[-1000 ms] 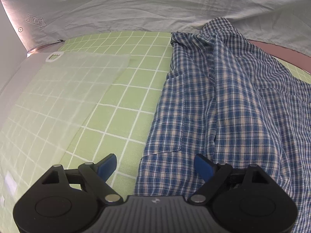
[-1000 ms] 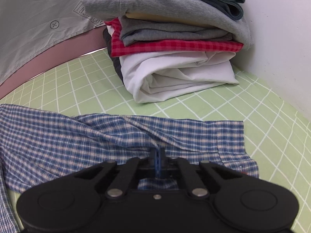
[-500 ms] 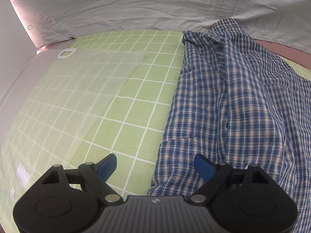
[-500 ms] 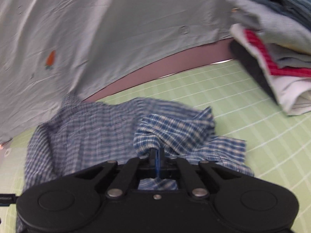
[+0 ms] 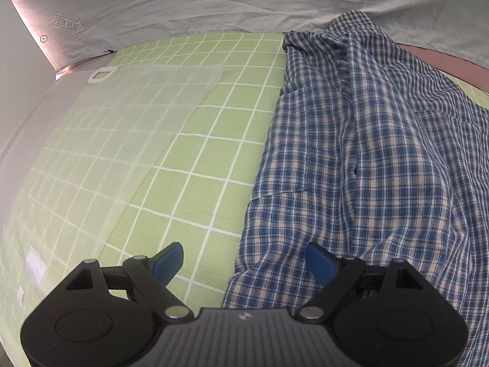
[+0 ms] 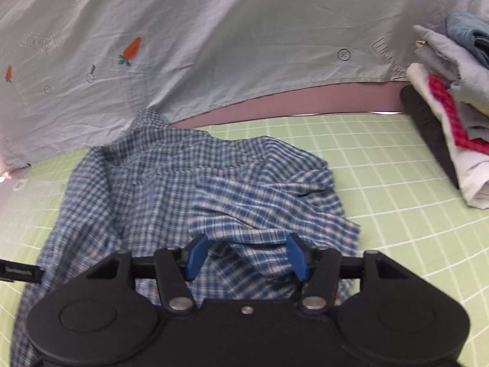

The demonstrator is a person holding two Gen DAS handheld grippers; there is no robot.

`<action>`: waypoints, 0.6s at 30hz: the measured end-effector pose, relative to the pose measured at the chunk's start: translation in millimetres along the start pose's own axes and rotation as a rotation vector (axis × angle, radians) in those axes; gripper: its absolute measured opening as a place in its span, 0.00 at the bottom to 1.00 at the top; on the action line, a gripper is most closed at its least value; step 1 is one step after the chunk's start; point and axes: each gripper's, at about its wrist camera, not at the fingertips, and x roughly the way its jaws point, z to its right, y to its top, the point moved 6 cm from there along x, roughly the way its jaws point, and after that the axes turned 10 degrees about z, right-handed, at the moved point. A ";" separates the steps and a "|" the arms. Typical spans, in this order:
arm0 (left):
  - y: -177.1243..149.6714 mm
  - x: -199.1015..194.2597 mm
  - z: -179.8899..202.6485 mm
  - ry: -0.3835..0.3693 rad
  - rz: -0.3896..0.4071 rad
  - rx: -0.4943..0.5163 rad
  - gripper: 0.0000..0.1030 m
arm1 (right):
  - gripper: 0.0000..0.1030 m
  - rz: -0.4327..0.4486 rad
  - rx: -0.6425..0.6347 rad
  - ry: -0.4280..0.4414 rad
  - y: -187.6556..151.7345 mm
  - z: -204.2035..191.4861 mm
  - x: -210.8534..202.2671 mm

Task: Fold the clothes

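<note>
Blue-and-cream checked cotton shirt, partly gathered, lies on the green grid-printed cutting mat that covers the desk. In the right wrist view its right part is turned inward over the body in a loose, rumpled flap; the collar end points toward the pale grey sheet hung behind the desk. The left edge of the shirt, seen in the left wrist view, runs unfolded down the mat, with wrinkles along the body.

The left gripper hovers low at the shirt's near left hem, its blue fingers spread wide and holding nothing; one finger stands over bare mat, the other over cloth. The right gripper is likewise spread, its fingers astride the turned-in flap without clasping it.

A translucent plastic sheet lies flat on the mat to the left of the shirt, apart from it. At the far right of the desk stands a stack of folded garments in grey, red, white and denim blue.

Judged progress: the stack suggests that several items are already folded. The checked shirt is only partly done: one side is brought in, untidily; the opposite side, the smoothing and the lengthwise fold appear to be left, as does a place on the stack.
</note>
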 end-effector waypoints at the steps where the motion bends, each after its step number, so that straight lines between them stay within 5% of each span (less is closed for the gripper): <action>1: 0.2 -2.2 0.2 -0.002 0.002 0.004 0.85 | 0.60 -0.005 -0.019 -0.033 -2.6 4.6 -0.1; 6: 1.1 -14.5 -3.6 -0.017 0.018 0.031 0.85 | 0.79 -0.002 -0.074 -0.148 -9.5 15.8 -9.2; 11: -0.6 -22.5 -16.2 -0.049 0.031 0.044 0.85 | 0.81 -0.027 -0.071 -0.214 -16.9 26.4 -8.6; 13: -0.4 -23.5 -23.5 -0.058 0.034 0.037 0.85 | 0.69 -0.045 -0.053 -0.197 -16.8 27.0 -5.4; 15: 0.7 -23.1 -31.2 -0.070 0.035 0.025 0.85 | 0.37 -0.045 -0.033 -0.161 -12.0 18.6 -5.0; 18: 2.0 -24.6 -43.6 -0.080 0.043 0.011 0.85 | 0.13 -0.031 -0.017 -0.117 -4.4 3.4 -7.5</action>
